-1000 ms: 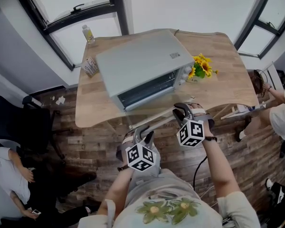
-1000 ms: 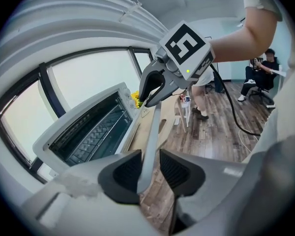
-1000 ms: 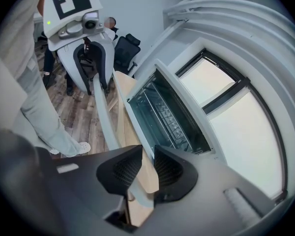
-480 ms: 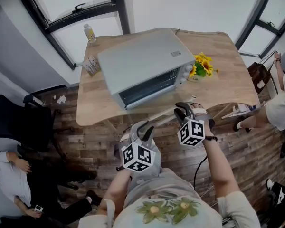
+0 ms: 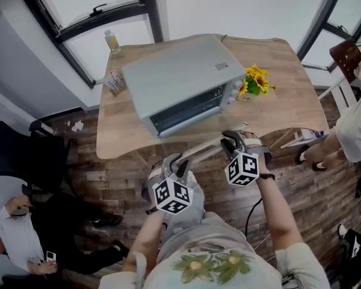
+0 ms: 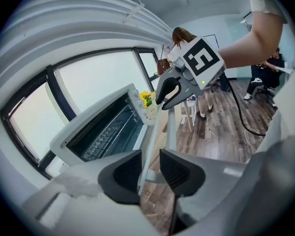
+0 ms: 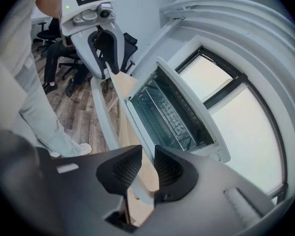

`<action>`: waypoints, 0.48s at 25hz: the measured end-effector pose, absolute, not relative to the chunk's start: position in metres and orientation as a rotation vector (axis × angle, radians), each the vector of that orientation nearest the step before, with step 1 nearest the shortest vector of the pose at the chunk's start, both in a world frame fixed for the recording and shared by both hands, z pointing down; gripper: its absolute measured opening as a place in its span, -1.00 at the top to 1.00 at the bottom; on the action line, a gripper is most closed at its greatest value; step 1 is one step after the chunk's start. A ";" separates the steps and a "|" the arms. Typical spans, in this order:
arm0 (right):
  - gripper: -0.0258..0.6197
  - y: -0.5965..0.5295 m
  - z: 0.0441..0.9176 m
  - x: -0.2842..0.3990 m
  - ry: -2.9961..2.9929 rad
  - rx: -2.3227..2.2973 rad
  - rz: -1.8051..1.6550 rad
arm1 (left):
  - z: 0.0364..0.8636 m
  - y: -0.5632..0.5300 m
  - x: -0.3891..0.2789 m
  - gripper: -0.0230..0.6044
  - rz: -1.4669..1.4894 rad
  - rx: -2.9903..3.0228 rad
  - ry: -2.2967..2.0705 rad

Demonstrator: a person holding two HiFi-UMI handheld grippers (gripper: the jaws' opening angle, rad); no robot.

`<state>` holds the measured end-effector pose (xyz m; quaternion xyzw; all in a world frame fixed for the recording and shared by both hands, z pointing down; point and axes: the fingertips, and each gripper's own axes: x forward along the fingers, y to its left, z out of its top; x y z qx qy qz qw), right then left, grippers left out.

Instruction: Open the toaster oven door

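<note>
A silver toaster oven (image 5: 180,77) stands on the wooden table (image 5: 289,95), its cavity (image 6: 103,127) showing. Its glass door hangs open toward me, and the pale handle bar (image 5: 203,149) spans between both grippers. The left gripper (image 5: 179,164) is shut on the bar's left end; in the left gripper view the bar (image 6: 155,132) runs out from between the pads (image 6: 125,171). The right gripper (image 5: 231,142) is shut on the right end, the bar (image 7: 101,114) passing between its pads (image 7: 169,173). Each gripper view shows the other gripper, the right one (image 6: 169,90) and the left one (image 7: 105,48).
Sunflowers in a small pot (image 5: 256,82) sit right of the oven. A bottle (image 5: 111,41) and a small carton (image 5: 114,83) stand at the table's far left. A black chair (image 5: 24,155) and a seated person (image 5: 24,245) are at left, another person (image 5: 355,125) at right.
The left gripper has shifted slightly up and left with its end of the handle. The right gripper has held still. The people at both sides have moved.
</note>
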<state>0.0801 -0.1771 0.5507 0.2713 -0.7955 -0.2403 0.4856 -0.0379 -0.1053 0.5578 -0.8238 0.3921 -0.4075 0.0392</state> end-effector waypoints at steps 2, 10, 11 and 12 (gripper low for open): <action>0.68 -0.177 0.551 0.080 -1.935 0.659 -0.581 | 0.560 -0.106 -0.040 0.57 -1.253 -2.511 1.217; 0.67 -0.171 0.560 0.084 -1.932 0.655 -0.557 | 0.567 -0.102 -0.040 0.72 -1.268 -2.520 1.190; 0.67 -0.170 0.562 0.085 -1.930 0.653 -0.554 | 0.569 -0.101 -0.039 0.72 -1.269 -2.524 1.183; 0.67 -0.169 0.564 0.085 -1.928 0.651 -0.550 | 0.571 -0.100 -0.039 0.72 -1.268 -2.530 1.176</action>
